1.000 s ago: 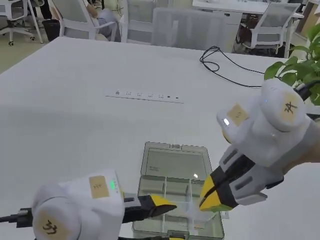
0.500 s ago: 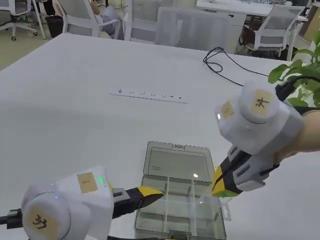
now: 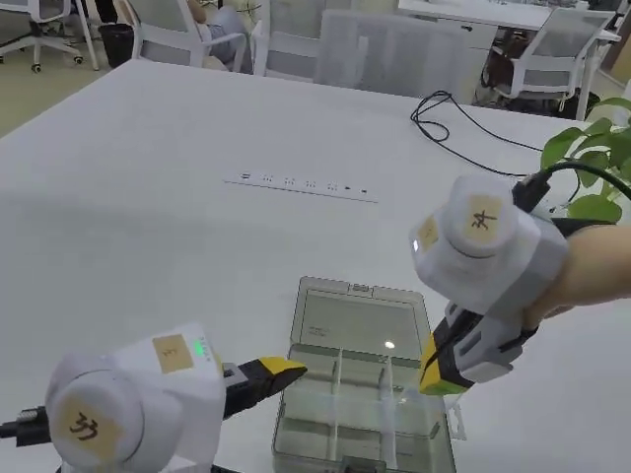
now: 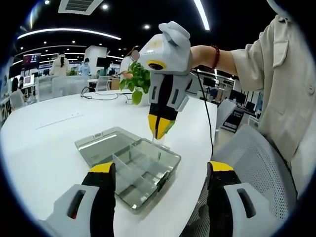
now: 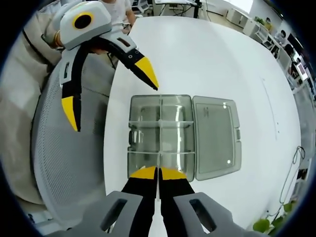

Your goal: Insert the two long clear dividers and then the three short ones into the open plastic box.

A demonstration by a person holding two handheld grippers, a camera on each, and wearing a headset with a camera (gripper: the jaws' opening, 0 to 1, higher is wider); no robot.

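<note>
A broad white table (image 3: pixel 148 197) takes up most of the head view, with a row of recessed sockets (image 3: pixel 301 185) in its top, a looped black cable (image 3: pixel 463 118) farther back and a leafy green plant (image 3: pixel 592 163) at its right edge. Beyond it stand white office chairs (image 3: pixel 557 44), a frosted partition (image 3: pixel 394 54) and another white desk (image 3: pixel 473 12) on a pale beige floor (image 3: pixel 20 99). In the left gripper view the ceiling (image 4: pixel 123 15) is dark with long strip lights (image 4: pixel 69 33) and small round spots (image 4: pixel 105 6), and a grey mesh chair (image 4: pixel 256 163) stands just beside the table.
</note>
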